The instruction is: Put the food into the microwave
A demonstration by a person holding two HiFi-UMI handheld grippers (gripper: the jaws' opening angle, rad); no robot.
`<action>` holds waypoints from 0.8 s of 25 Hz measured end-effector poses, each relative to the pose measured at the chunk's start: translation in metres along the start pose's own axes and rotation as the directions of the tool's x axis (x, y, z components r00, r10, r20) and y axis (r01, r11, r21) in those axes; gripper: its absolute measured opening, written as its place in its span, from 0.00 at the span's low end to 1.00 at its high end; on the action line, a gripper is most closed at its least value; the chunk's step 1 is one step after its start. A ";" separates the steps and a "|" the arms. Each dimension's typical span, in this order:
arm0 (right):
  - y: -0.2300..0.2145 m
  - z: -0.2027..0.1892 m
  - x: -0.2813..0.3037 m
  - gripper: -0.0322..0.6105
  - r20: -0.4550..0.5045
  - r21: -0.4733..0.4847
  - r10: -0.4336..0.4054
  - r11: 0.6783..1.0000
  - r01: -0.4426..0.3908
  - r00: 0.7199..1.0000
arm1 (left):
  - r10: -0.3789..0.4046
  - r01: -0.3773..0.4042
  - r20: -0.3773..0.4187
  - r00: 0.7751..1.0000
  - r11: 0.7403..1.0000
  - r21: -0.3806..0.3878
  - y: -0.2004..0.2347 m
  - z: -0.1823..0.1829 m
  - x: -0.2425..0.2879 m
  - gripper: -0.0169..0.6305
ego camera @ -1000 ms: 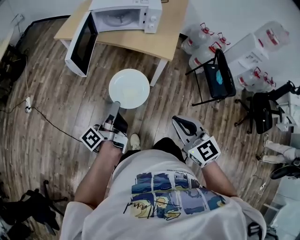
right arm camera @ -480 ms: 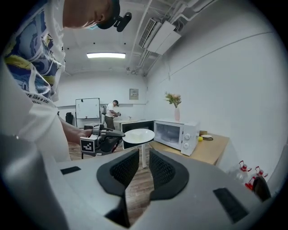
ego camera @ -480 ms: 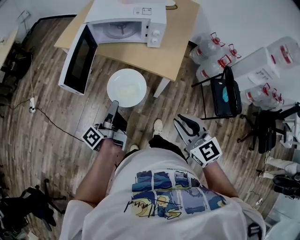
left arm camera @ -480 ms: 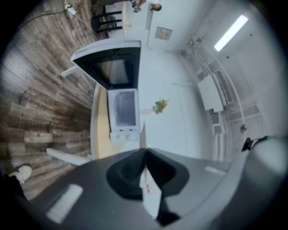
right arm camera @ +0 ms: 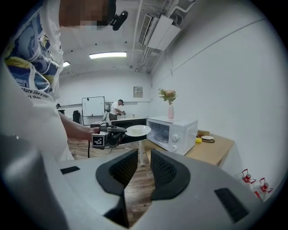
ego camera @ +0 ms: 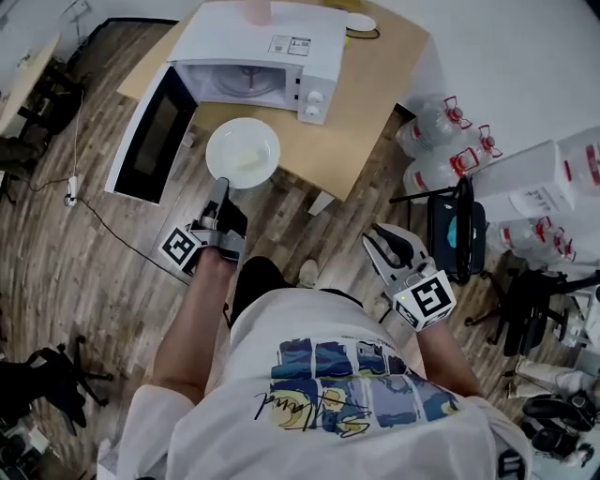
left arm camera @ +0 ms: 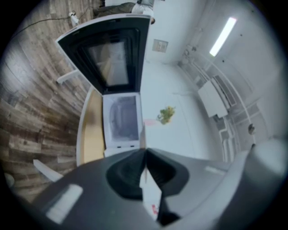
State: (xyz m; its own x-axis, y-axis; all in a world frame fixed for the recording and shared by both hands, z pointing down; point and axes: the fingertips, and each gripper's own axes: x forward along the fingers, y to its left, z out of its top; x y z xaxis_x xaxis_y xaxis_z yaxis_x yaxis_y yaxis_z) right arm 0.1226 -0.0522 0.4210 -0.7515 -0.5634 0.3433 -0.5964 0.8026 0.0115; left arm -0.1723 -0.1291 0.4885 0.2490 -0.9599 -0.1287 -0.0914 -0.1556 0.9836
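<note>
The white microwave stands on a wooden table with its door swung open to the left. A white plate with pale food on it hovers level just in front of the open cavity. My left gripper is shut on the plate's near rim. In the left gripper view the rim sits pinched between the jaws, with the open microwave straight ahead. My right gripper hangs lower right, open and empty. In the right gripper view the gripper's jaws stand apart, facing the plate.
A pink cup stands on the microwave and a small dish lies at the table's far side. Water bottles and a black folding chair stand to the right. A cable runs across the wooden floor on the left.
The person has walked toward the table. The left gripper has carried the plate from over the floor up to the front of the open microwave. The right gripper came along, still empty.
</note>
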 end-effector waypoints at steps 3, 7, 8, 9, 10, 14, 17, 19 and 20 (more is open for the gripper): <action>-0.014 0.001 0.008 0.17 -0.007 0.004 0.010 1.000 -0.010 1.000 | 0.017 -0.017 0.025 1.000 1.000 0.007 0.014 0.006 0.027 0.05; -0.036 0.010 0.027 0.16 -0.018 -0.003 0.004 1.000 -0.004 1.000 | 0.041 -0.041 0.044 0.998 0.999 0.006 0.036 0.025 0.068 0.05; -0.042 0.014 0.031 0.16 -0.018 -0.004 -0.005 1.000 0.005 1.000 | 0.052 -0.052 0.049 0.997 0.999 0.002 0.042 0.030 0.077 0.05; -0.048 0.018 0.035 0.16 -0.017 -0.002 -0.018 1.000 0.018 1.000 | 0.062 -0.062 0.050 0.997 0.998 0.002 0.049 0.036 0.087 0.05; -0.054 0.022 0.039 0.16 -0.014 0.001 -0.035 0.999 0.035 0.999 | 0.068 -0.069 0.049 0.996 0.998 0.008 0.055 0.043 0.097 0.05; -0.081 0.035 0.053 0.16 -0.014 0.028 -0.111 0.993 0.112 0.994 | 0.103 -0.104 0.031 0.994 0.995 0.011 0.080 0.065 0.136 0.05; -0.094 0.041 0.064 0.16 -0.024 0.052 -0.154 0.986 0.155 0.988 | 0.121 -0.121 0.013 0.993 0.993 0.015 0.097 0.079 0.164 0.05; -0.100 0.043 0.072 0.16 -0.034 0.058 -0.174 0.983 0.176 0.984 | 0.129 -0.129 0.000 0.992 0.992 0.014 0.108 0.087 0.181 0.05; -0.102 0.043 0.076 0.16 -0.040 0.058 -0.184 0.981 0.186 0.982 | 0.133 -0.133 -0.008 0.991 0.991 0.015 0.114 0.090 0.190 0.05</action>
State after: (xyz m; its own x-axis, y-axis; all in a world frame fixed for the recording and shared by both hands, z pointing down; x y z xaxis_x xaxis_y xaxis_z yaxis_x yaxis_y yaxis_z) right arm 0.1145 -0.1853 0.4052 -0.6174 -0.6929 0.3723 -0.7410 0.6712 0.0202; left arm -0.2223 -0.3499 0.5647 0.2426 -0.9701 0.0044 -0.1384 -0.0301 0.9899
